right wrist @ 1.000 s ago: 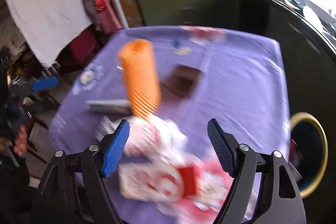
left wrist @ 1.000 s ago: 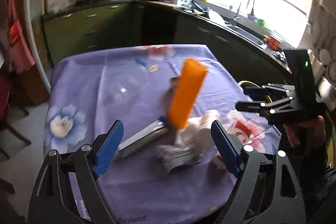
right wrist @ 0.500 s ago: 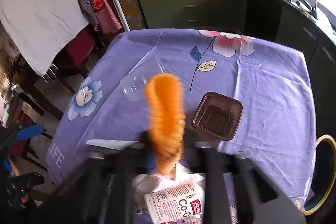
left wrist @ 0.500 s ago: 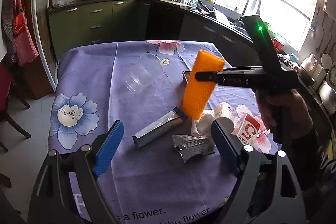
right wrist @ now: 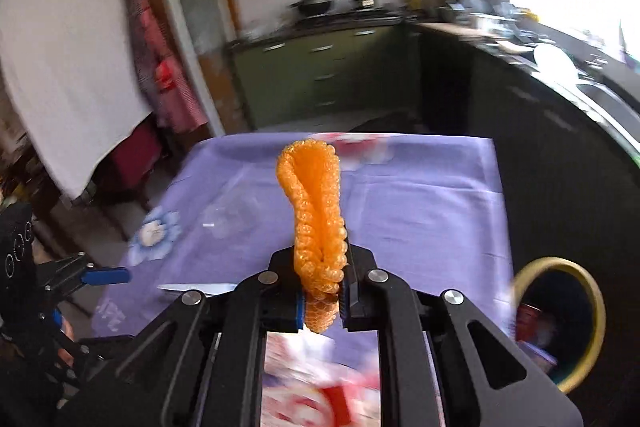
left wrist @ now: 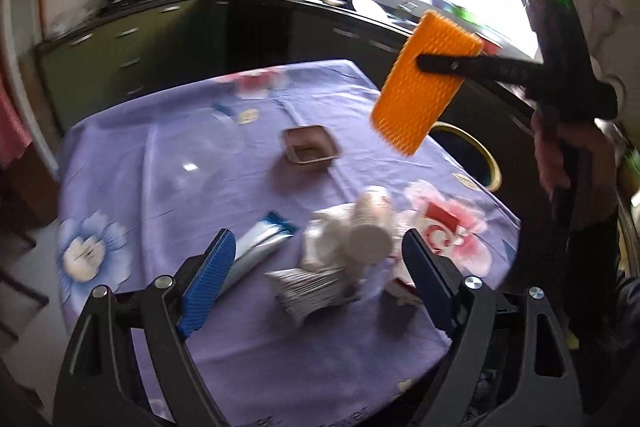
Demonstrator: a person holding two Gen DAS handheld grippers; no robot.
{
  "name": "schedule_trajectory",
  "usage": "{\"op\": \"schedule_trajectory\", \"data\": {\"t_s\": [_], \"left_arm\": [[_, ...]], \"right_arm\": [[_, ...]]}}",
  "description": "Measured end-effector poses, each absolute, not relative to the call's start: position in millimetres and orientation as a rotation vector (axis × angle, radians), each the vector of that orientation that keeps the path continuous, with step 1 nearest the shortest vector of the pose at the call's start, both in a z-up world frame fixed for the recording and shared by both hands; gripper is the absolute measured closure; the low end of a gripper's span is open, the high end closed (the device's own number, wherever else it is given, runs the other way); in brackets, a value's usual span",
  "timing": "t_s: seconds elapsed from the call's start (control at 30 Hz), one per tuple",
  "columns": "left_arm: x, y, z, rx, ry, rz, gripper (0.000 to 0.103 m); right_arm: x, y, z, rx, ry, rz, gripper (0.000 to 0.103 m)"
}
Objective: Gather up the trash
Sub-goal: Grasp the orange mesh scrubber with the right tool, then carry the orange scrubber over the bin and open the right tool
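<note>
Over the purple bench [left wrist: 168,163], the right tool [right wrist: 322,291] has just squeezed shut on the orange foam net [right wrist: 314,203] and lifted it. The bin [right wrist: 560,323] sits nearby, so dropping it in looks next. The left tool [left wrist: 316,283] stays wide apart above the paper trash [left wrist: 344,251].

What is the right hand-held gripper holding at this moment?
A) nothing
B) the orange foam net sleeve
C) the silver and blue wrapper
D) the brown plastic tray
B: the right hand-held gripper is clamped on the orange foam net sleeve, lifted clear of the purple tablecloth, while the brown plastic tray and the silver and blue wrapper lie on the cloth.
</note>
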State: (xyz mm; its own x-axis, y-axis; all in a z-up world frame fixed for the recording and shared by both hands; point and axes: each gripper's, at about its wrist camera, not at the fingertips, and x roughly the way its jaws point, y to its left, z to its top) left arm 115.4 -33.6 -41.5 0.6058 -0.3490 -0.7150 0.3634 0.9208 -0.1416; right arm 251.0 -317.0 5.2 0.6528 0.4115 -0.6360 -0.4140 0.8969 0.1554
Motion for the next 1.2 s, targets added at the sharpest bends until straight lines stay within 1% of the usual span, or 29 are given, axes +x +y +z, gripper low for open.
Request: {"op": "schedule_trajectory", "data": {"t_s": [0.13,0.2,0.37,0.4,0.47,0.5,0.53,0.67,0.77,0.93,1.0,1.07,1.13,1.2], "left_arm": [[125.5,-64.4,-43.6,0.064,0.839,-0.491,0.022],[131.0,-79.9,-45.5,0.074,0.852,-0.526,0.022],[140.1,-101.2,-50.3,0.093,0.877,-0.56,0.022],[141.9,-103.4,-50.6,0.098,0.882,-0.559,0.022],[145.0,-108.5,-52.6,0.112,0.895,-0.556,0.022],[146.6,-110.0,-53.6,0.117,0.901,-0.555,0.022],[148.3,-112.1,-54.9,0.124,0.908,-0.556,0.022],[153.5,-117.0,-59.7,0.15,0.929,-0.562,0.022],[159.2,-119.4,-66.7,0.157,0.957,-0.574,0.022],[168.4,-125.1,-78.5,0.177,0.992,-0.595,0.023],[171.3,-126.9,-81.0,0.19,0.997,-0.596,0.027],[174.9,-128.7,-83.7,0.199,1.007,-0.6,0.035],[177.7,-131.4,-86.6,0.213,1.018,-0.603,0.039],[182.1,-132.6,-91.0,0.221,1.032,-0.598,0.041]], "right_arm": [[252.4,-397.1,4.4,0.033,0.726,0.269,0.09],[260.0,-439.4,-4.5,0.06,0.751,0.165,0.09],[294.5,-521.2,-56.5,0.153,0.859,0.009,0.089],[300.2,-530.8,-65.3,0.174,0.87,0.0,0.083],[315.5,-550.9,-85.9,0.208,0.909,-0.015,0.064],[317.2,-562.4,-91.8,0.222,0.909,-0.043,0.045],[318.9,-569.9,-95.7,0.227,0.903,-0.068,0.042],[311.5,-586.4,-95.0,0.279,0.865,-0.073,0.042],[298.9,-577.2,-88.7,0.25,0.84,-0.065,0.036],[281.9,-550.6,-79.2,0.187,0.826,-0.032,0.035],[278.7,-541.4,-80.6,0.177,0.829,-0.015,0.035],[277.9,-534.7,-84.5,0.169,0.837,0.0,0.035],[278.3,-528.9,-88.5,0.166,0.845,0.015,0.035],[279.9,-525.6,-92.0,0.168,0.852,0.026,0.035]]}}
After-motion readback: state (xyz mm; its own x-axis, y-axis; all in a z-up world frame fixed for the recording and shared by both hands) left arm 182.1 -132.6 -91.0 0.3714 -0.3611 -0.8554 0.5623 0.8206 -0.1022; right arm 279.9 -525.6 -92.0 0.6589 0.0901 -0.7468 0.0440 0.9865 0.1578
